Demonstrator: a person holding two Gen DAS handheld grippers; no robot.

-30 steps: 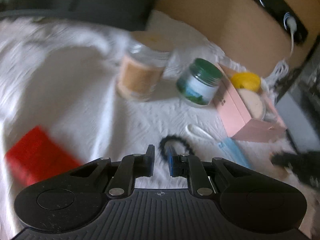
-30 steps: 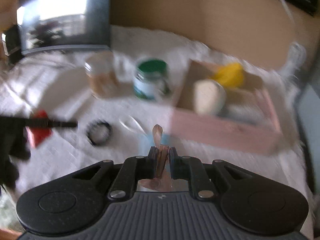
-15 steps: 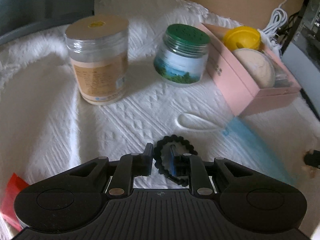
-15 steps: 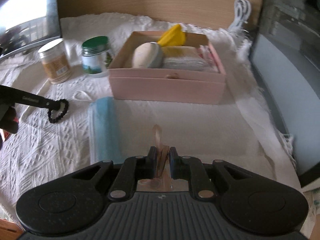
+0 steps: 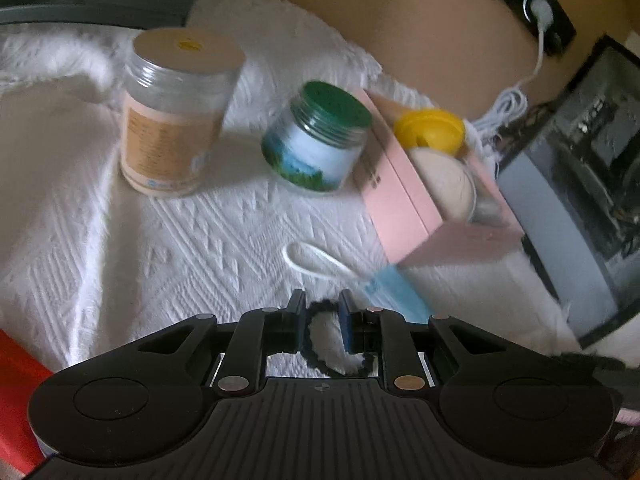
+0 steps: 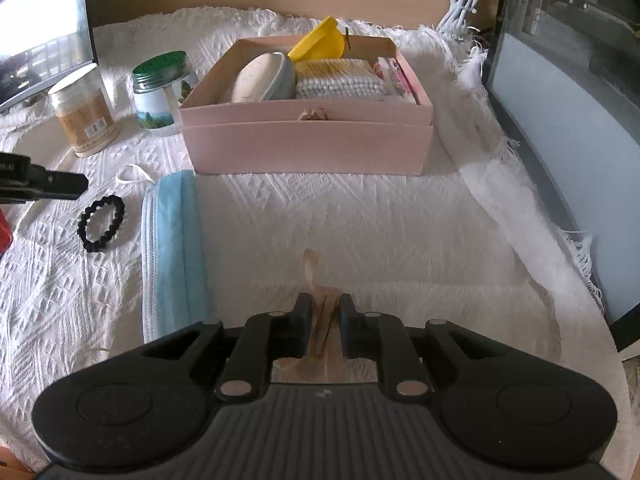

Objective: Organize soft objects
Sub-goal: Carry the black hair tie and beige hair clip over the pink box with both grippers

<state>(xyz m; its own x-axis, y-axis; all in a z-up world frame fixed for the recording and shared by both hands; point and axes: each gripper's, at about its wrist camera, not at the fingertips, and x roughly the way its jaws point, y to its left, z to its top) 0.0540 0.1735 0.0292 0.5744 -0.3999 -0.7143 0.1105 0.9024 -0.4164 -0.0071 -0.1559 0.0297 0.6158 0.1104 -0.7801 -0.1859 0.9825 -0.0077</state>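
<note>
Fingers on my left gripper (image 5: 322,322) stand a little apart, straddling the near arc of the black beaded hair tie (image 6: 101,223) without pressing it; that ring lies flat on the white textured cloth (image 5: 208,240) covering the worktop. Fingers on my right gripper (image 6: 325,322) are opening, with a thin beige elastic band (image 6: 320,300) standing between them, its loop poking up past the tips; I see small gaps on both sides, so the pads do not seem to press it.

From my right wrist view, the folded light-blue face mask (image 6: 174,252) lies just left of my right gripper, between it and the hair tie, its white ear loop (image 6: 132,174) curling toward the jars. Straight ahead sits the open pink cardboard box (image 6: 308,144), already crowded: a cream oval case (image 6: 260,78), a yellow plastic scoop (image 6: 320,42), a pack of cotton swabs (image 6: 340,80). Left of the box stand a green-lidded glass jar (image 6: 160,92) and a clear jar with an orange label (image 6: 84,120). A dark monitor (image 6: 568,92) walls off the right side, close to the cloth's fringed edge. A red flat object (image 5: 20,392) lies at the far left.
</note>
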